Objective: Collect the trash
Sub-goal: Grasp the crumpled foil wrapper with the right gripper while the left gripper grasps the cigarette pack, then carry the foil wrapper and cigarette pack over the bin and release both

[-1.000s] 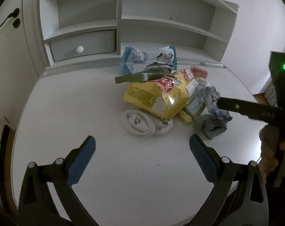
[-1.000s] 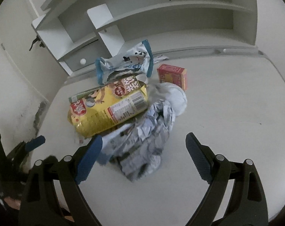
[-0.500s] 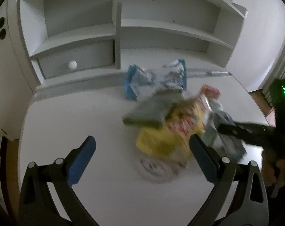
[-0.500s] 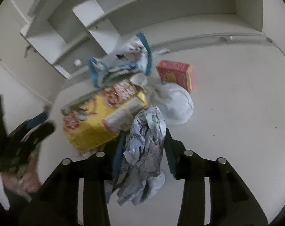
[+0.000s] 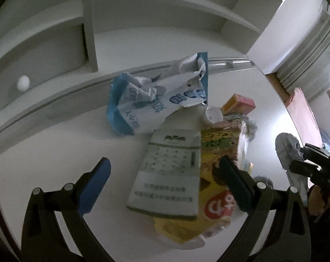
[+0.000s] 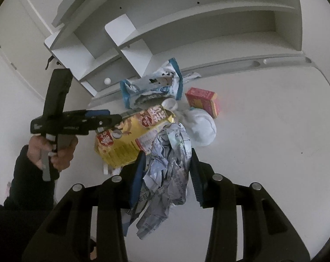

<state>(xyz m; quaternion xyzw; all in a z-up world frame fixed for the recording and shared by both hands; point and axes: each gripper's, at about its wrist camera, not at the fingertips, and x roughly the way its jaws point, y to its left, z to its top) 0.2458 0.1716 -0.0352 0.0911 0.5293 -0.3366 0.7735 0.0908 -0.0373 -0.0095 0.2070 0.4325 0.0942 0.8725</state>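
The right claw, wide apart a second ago, is now clamped on the crumpled paper, and the left claw has pushed in from well back on the worktop to right over the trash pile. In the right wrist view the blue pads pinch the wad of grey printed paper on both sides, its loose lower end hanging out below the fingers. Whether the paper still touches the worktop, I cannot tell. Just behind it lies the yellow snack bag, with a white crumpled wad to its right, a red box beyond that, and a blue-and-white pouch at the back near the shelf unit.

In the left wrist view the left claw stands wide apart, holding nothing. Between its fingers sits a flat grey-green packet lying on top of the yellow snack bag. The blue-and-white pouch rises behind them, a small white cup and the red box off to the right. At the far right edge the right claw shows up, gripping the crumpled paper. From the right wrist view, a hand in a dark sleeve grips the left tool's handle.
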